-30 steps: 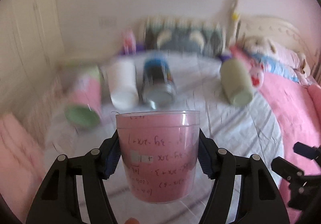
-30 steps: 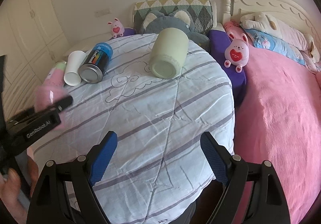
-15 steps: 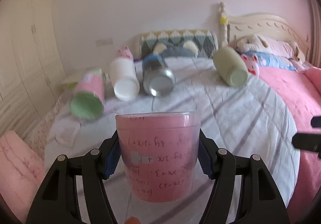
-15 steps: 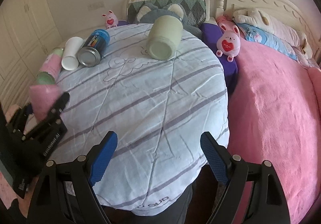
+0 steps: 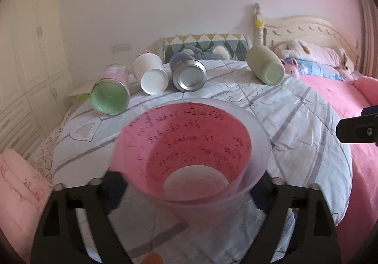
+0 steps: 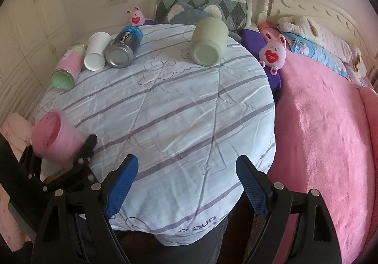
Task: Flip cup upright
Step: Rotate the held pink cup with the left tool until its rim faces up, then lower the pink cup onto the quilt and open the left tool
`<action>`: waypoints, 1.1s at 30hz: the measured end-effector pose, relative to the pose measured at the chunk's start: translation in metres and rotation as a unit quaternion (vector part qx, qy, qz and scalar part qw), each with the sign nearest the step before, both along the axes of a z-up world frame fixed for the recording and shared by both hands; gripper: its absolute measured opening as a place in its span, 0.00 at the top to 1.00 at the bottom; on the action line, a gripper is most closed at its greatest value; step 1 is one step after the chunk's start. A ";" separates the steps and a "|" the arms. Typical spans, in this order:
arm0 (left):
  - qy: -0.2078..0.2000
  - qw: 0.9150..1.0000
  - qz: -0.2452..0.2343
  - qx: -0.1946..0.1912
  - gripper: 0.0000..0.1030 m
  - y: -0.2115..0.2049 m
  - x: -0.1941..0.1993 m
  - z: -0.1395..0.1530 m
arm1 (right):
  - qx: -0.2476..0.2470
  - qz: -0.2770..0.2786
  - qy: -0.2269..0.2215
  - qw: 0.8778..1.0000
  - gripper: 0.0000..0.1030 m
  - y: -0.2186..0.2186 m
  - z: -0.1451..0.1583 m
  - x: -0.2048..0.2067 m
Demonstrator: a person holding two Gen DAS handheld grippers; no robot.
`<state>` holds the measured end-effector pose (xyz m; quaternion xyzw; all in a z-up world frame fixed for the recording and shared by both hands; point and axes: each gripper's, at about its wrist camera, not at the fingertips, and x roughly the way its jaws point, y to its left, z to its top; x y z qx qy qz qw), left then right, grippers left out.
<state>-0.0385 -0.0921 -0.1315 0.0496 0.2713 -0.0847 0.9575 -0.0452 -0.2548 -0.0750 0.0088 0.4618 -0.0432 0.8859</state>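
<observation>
My left gripper (image 5: 189, 183) is shut on a clear plastic cup with a pink handwritten paper liner (image 5: 189, 145). The cup is tilted with its open mouth toward the camera, so I look into it. In the right wrist view the same cup (image 6: 55, 138) is held at the table's left edge by the left gripper (image 6: 70, 160), mouth up and to the left. My right gripper (image 6: 186, 183) is open and empty above the table's near edge.
A round table under a striped white quilt (image 6: 177, 110) carries cups lying on their sides: a pink-and-green one (image 6: 67, 67), a white one (image 6: 96, 53), a blue can (image 6: 124, 47) and a sage green cup (image 6: 209, 41). A pink bed (image 6: 319, 122) lies to the right.
The left gripper has tipped the pink cup from a side-on pose to mouth toward the camera. The right gripper has stayed open and shifted slightly.
</observation>
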 end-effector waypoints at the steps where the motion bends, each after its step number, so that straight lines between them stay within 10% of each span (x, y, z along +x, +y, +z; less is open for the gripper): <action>1: -0.002 1.000 0.001 -0.002 0.05 0.001 -0.001 0.002 | -0.001 0.000 -0.001 1.000 0.17 0.002 0.001 -0.001; 33: 0.103 0.994 0.029 0.010 0.00 0.088 -0.012 0.142 | -0.021 -0.004 -0.134 0.991 0.17 0.047 0.093 -0.039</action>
